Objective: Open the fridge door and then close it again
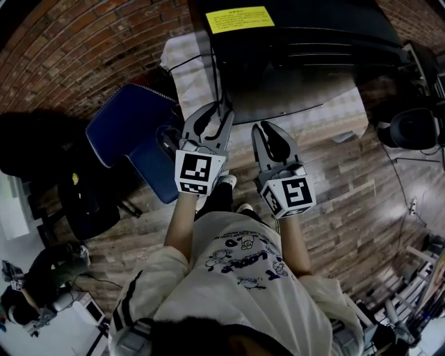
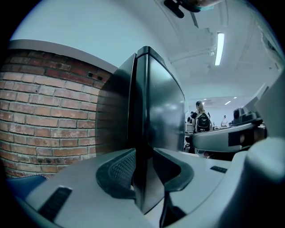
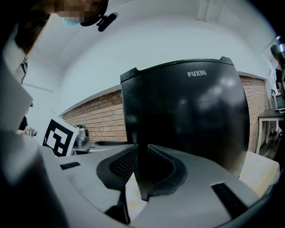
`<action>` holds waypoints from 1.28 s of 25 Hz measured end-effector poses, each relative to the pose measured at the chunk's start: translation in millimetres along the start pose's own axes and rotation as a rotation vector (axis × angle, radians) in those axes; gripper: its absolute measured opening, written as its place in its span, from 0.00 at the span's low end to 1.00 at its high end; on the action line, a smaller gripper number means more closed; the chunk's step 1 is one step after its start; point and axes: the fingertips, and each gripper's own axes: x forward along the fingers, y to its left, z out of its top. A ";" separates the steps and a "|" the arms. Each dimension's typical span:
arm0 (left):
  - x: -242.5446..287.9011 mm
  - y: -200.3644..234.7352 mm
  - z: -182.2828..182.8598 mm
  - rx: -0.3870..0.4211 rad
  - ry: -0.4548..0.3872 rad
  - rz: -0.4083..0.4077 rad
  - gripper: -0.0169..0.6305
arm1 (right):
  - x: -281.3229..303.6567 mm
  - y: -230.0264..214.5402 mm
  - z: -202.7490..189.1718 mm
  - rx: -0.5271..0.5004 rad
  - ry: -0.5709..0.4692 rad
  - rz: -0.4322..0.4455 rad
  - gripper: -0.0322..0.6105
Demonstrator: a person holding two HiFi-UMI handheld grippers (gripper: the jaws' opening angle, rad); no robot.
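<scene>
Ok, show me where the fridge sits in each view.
Head view: fridge top centre.
Left gripper view: fridge centre, its edge between the jaws.
Right gripper view: fridge centre and right, front showing.
Shared landmark: brick wall, beside the fridge in all three.

**The count, item by item**

One black fridge [image 1: 299, 62] up front, and one yellow label [image 1: 240, 19] on its top. Two tongs in play: left tongs [image 1: 221, 108], right tongs [image 1: 266, 127]. One blue chair [image 1: 128, 128] off to the side. One brick wall [image 2: 49, 116]. Overhead, one strip light [image 2: 219, 48].
</scene>
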 end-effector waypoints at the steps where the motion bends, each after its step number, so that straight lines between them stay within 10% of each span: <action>1: 0.4 0.5 -0.3 -0.001 -0.001 -0.001 0.23 | 0.8 -0.5 -0.8 -0.001 0.001 0.001 0.17; 32: -50.0 -43.3 17.8 0.004 -0.060 0.090 0.18 | -44.9 -0.7 4.4 0.003 -0.066 -0.134 0.16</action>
